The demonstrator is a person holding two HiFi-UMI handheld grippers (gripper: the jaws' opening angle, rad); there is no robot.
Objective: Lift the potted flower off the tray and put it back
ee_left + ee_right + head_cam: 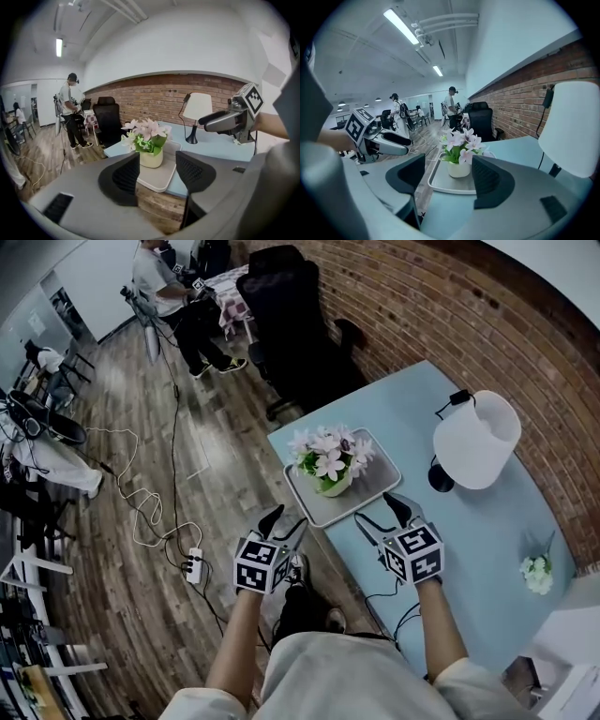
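The potted flower (330, 465), pink-white blooms in a cream pot, stands on a grey tray (377, 480) at the near-left corner of the pale blue table (478, 531). My left gripper (289, 519) hangs open just off the table's left edge, short of the tray. To the right, my right gripper (378, 510) is open over the table by the tray's near edge. Neither touches pot or tray. In the left gripper view the pot (151, 159) shows ahead between the open jaws of the left gripper (157, 158). The right gripper view shows the pot (459, 169) ahead of the right gripper (448, 160).
A white table lamp (476, 439) stands right of the tray, with a small white flower bunch (537, 575) at the table's far right. A black office chair (291, 324) sits beyond the table by the brick wall. A power strip (194, 565) and cables lie on the wooden floor. A person (173, 287) sits far back.
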